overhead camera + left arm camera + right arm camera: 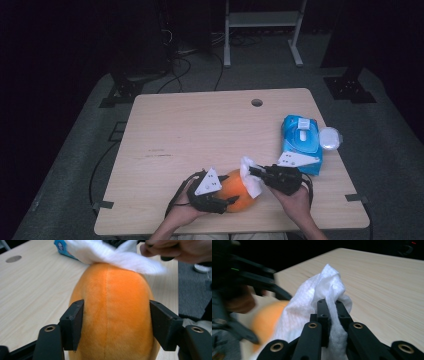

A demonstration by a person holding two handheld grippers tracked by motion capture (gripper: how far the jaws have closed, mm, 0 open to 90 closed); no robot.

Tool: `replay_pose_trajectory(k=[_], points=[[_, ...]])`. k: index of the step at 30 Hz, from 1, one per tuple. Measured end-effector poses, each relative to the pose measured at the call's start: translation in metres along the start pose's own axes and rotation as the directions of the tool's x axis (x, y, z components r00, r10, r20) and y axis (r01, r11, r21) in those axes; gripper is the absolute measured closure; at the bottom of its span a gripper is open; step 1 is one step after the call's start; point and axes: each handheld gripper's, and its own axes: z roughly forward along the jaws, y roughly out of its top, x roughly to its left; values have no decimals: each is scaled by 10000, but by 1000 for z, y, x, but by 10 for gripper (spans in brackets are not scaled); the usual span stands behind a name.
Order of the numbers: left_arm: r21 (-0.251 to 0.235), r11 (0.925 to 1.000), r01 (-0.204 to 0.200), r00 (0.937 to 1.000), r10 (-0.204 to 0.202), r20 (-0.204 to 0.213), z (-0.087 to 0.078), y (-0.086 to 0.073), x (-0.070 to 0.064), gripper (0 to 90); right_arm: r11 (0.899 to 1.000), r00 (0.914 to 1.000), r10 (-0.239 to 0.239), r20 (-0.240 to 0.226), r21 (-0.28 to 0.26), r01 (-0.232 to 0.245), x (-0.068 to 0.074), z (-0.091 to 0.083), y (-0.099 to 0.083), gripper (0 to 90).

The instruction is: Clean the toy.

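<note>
While the left gripper point(227, 201) is clamping the orange plush ball point(239, 193) between its jaws, the right gripper point(254, 172) is pinching a white wipe point(251, 181) against the ball's far side; a blue wipes pack point(300, 142) is lying just behind it.

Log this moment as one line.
left gripper: shut on orange plush toy | right gripper: shut on white wipe, wipe touching toy

Blue wipes pack point(301, 142) near the table's point(200, 135) right edge (flip lid up), clear round lid point(330, 138) just beside it
</note>
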Motion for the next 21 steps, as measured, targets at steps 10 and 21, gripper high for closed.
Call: replay_pose_trajectory(k=[10, 21], points=[[-143, 9997, -210, 9987, 203, -467, -1, 8, -4, 340, 9970, 9954, -731, -612, -313, 713, 28, 3, 11, 844], [29, 9991, 421, 9991, -421, -89, 1, 0, 5, 257, 9998, 9996, -186, -195, -127, 184, 14, 6, 2, 844]])
